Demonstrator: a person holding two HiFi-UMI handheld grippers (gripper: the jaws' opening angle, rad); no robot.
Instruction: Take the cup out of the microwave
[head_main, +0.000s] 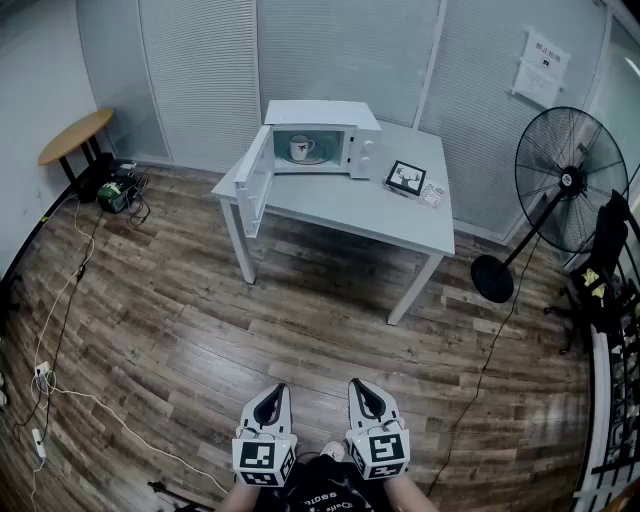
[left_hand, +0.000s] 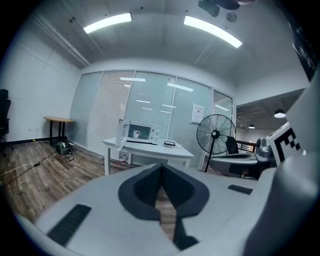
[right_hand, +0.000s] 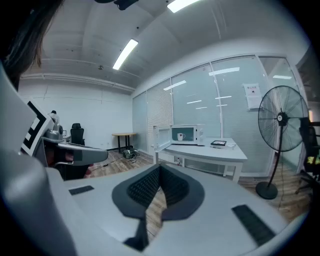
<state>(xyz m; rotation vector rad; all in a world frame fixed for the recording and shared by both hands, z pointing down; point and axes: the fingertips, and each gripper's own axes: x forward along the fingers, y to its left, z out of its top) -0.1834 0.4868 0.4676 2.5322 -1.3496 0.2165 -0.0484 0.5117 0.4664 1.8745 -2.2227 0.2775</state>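
Well back from the tabletop (head_main: 345, 205), the left gripper (head_main: 277, 392) and right gripper (head_main: 358, 387) were closed on nothing — jaws tip to tip. The cup (head_main: 301, 148) sat inside the open microwave (head_main: 322, 111) on that tabletop.

White microwave (head_main: 320, 112), white cup (head_main: 301, 148), pale grey table (head_main: 380, 210). The floor (head_main: 180, 330) is brown wood planks, and the fan (head_main: 567, 180) is black.

The head view is looking steeply down from afar; both gripper views are facing the same distant microwave (head_main: 320, 140).
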